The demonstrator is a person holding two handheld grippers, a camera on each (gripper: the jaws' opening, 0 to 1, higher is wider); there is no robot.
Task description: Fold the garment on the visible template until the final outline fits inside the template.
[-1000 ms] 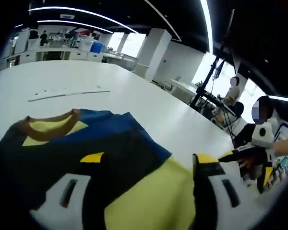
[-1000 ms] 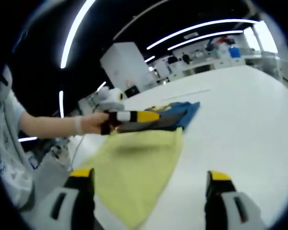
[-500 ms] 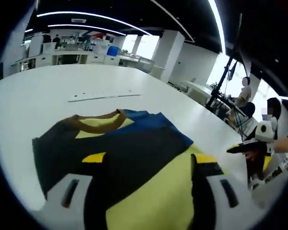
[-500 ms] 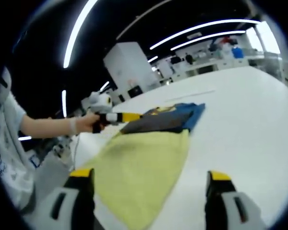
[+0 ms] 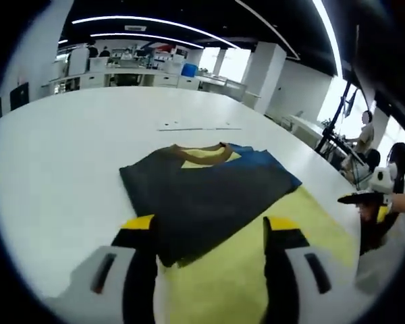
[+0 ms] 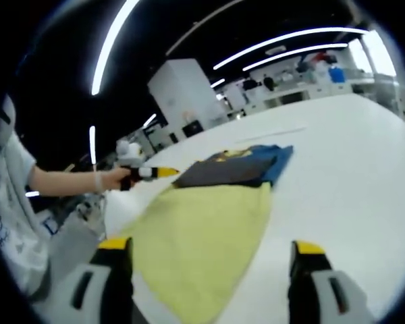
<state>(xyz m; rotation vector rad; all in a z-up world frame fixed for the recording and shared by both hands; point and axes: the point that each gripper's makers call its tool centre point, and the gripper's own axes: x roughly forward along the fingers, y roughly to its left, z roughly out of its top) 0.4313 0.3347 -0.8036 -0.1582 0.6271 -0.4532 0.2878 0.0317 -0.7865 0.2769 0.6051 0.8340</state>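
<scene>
The garment lies on the white table point(image 5: 61, 155), folded: a dark panel point(image 5: 202, 196) with a brown collar point(image 5: 201, 150) and a blue edge point(image 5: 273, 165) rests over the yellow part point(image 5: 310, 219). My left gripper point(image 5: 210, 226) hovers open above the near edge of the dark panel with nothing between its jaws. From the right gripper view the garment point(image 6: 209, 223) spreads ahead and to the left, its dark fold point(image 6: 233, 169) at the far end. My right gripper point(image 6: 210, 246) is open and empty over the yellow cloth's near corner. The left gripper point(image 6: 158, 173), held by a hand, sits just left of the dark fold.
A thin pale strip point(image 5: 199, 127) lies on the table beyond the collar, also seen as a strip point(image 6: 277, 131) in the right gripper view. A person's arm point(image 6: 61, 179) reaches in from the left. The other gripper point(image 5: 358, 200) shows at the right. Desks and people stand far behind.
My left gripper has drawn back from the garment, and the dark panel now lies flat and apart from its jaws. The right gripper has hardly moved.
</scene>
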